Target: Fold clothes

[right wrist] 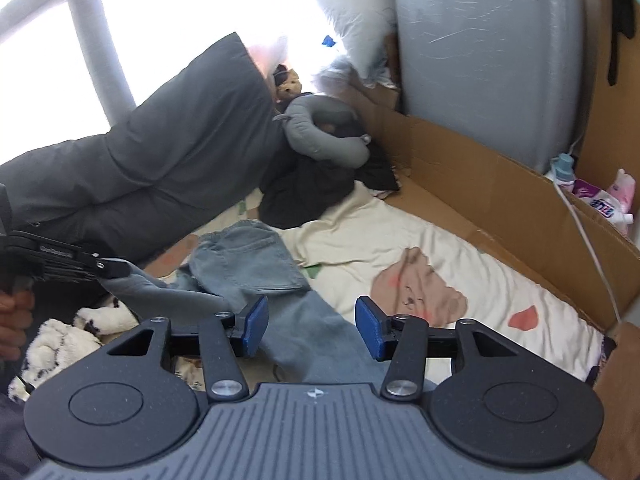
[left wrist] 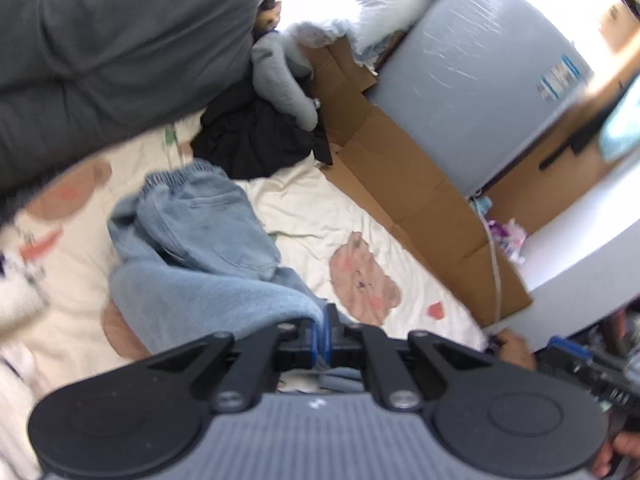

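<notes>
Pinching one end of the light-blue jeans (right wrist: 248, 264), the left gripper (left wrist: 322, 334) is pressed tight on denim at the left, lifting that end off the bed (right wrist: 460, 240). Running rightward, the trouser leg is passing between the spread pads of the right gripper (right wrist: 312, 326), which is gripping nothing, so it looks nearer the free leg. A fluffy spotted garment (right wrist: 68, 344) is lying left, dark clothes (right wrist: 312, 188) behind, cardboard (right wrist: 500, 192) along the bed's right edge.
</notes>
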Available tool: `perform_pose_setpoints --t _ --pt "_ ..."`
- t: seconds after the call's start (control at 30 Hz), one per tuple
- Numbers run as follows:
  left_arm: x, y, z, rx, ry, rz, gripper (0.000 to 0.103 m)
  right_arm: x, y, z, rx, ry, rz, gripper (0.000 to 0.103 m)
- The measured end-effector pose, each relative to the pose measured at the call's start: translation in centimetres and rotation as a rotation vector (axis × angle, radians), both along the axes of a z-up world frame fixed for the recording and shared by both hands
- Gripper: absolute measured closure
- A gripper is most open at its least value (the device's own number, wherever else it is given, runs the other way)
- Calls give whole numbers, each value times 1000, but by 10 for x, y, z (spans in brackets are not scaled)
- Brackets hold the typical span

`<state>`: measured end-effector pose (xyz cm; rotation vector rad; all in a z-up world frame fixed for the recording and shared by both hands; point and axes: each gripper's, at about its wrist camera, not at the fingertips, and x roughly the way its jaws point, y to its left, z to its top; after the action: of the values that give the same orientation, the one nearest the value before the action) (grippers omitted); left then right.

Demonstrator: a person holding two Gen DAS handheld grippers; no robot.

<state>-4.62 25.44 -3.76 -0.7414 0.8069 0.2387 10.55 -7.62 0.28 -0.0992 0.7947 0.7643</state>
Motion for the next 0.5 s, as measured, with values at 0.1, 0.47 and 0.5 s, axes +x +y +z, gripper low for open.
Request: perform_pose_setpoints --t 0.1,0.47,0.5 --pt "9 -10 14 36 -24 -35 100 -2 8 5 -13 22 7 46" --pt "28 -43 62 23 -152 -131 100 2 11 22 -22 35 -84 46" --pt "31 -47 65 18 -158 -141 100 1 9 21 -17 31 -92 46"
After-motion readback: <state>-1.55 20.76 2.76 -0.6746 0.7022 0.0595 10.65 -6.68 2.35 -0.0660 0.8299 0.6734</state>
